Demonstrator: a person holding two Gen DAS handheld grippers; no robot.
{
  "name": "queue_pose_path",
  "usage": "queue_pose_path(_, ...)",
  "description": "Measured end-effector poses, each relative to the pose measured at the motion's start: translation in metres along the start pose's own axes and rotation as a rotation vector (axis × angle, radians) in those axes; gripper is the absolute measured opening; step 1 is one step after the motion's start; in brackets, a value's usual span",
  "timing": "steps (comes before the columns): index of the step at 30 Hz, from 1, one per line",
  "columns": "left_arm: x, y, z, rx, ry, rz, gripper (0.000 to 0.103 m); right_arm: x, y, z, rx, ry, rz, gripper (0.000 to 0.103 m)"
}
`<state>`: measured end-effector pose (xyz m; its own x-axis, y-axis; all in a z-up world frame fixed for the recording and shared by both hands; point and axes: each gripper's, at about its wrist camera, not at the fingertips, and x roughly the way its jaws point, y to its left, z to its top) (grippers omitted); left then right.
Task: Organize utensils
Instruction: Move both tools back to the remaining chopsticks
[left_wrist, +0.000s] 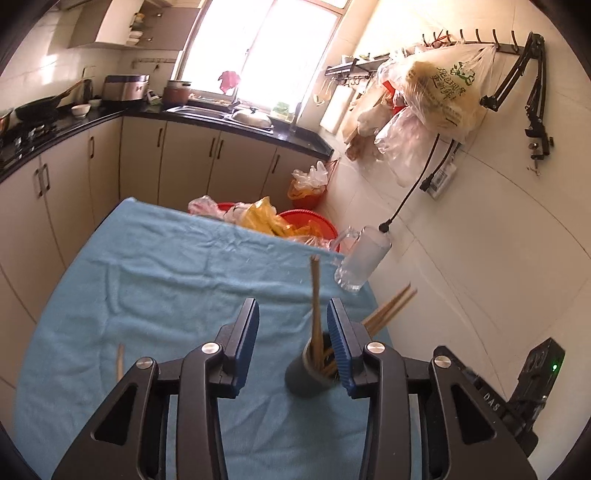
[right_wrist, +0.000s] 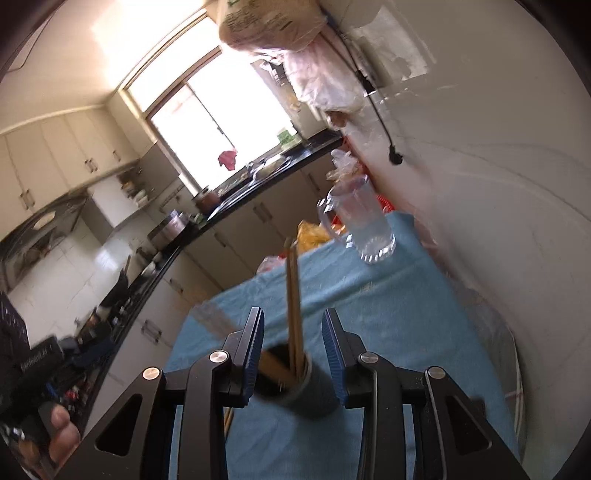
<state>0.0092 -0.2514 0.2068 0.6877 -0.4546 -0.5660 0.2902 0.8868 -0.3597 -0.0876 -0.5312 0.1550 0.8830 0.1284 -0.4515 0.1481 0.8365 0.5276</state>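
Note:
A dark grey cup (left_wrist: 312, 373) stands on the blue towel (left_wrist: 166, 280) with several wooden chopsticks (left_wrist: 391, 306) leaning out of it to the right. One blurred chopstick (left_wrist: 314, 295) stands upright in the cup between the fingers of my left gripper (left_wrist: 293, 306), which is open, its pads clear of the stick. Another chopstick (left_wrist: 120, 362) lies on the towel to the left. In the right wrist view the same cup (right_wrist: 308, 387) sits under my right gripper (right_wrist: 293, 314), also open, with a pair of upright chopsticks (right_wrist: 293, 295) between its blue pads, untouched.
A glass mug (left_wrist: 360, 258) stands at the towel's far right corner, by the tiled wall (left_wrist: 480, 258). Red basins with plastic bags (left_wrist: 288, 221) sit on the floor beyond the table. A thumb (right_wrist: 62, 428) shows at the right wrist view's lower left. Kitchen counters (left_wrist: 207, 118) run along the back.

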Motion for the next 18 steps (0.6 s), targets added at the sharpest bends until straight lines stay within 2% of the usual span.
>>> queue_pose_path(4, -0.026, 0.014, -0.040, 0.020, 0.037, 0.023, 0.038, -0.016, 0.010, -0.041, -0.037, 0.043, 0.001, 0.037)
queue_pose_path(8, -0.050, 0.038, -0.079, 0.025, 0.085, 0.051, 0.038, -0.017, 0.013, -0.083, -0.001, 0.128, 0.012, 0.037)
queue_pose_path(12, -0.076, 0.082, -0.112, -0.031, 0.108, 0.084, 0.038, -0.016, 0.032, -0.116, -0.009, 0.214, 0.032, 0.037)
queue_pose_path(16, -0.091, 0.128, -0.135, -0.109, 0.132, 0.138, 0.038, -0.022, 0.058, -0.138, -0.080, 0.242, 0.044, 0.037)
queue_pose_path(18, -0.097, 0.146, -0.144, -0.148, 0.145, 0.133, 0.038, -0.022, 0.069, -0.147, -0.106, 0.259, 0.049, 0.037)
